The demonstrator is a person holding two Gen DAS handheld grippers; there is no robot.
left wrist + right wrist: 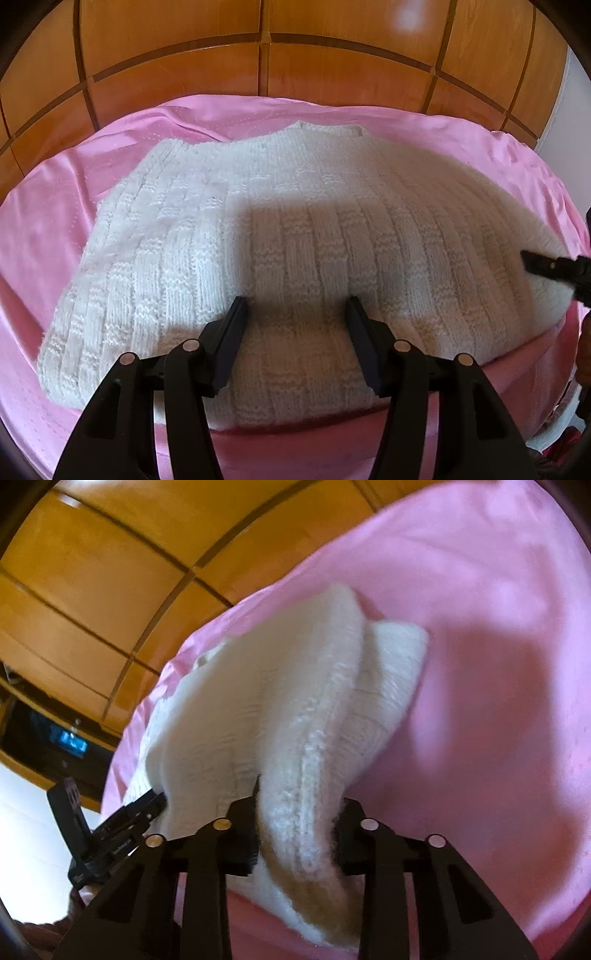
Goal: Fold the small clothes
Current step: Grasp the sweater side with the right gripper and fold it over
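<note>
While the white sweater (280, 229) lies mostly flat mid-frame, folding has barely begun: right gripper (295, 812) pinches its edge, left gripper (295, 317) hovers half-open, empty.

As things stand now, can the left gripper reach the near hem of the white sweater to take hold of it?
Probably yes. The left gripper hovers open right over the white sweater, with the hem just below its fingers and nothing between them. The right gripper pinches the sweater's far side edge, well clear of that path.
</note>
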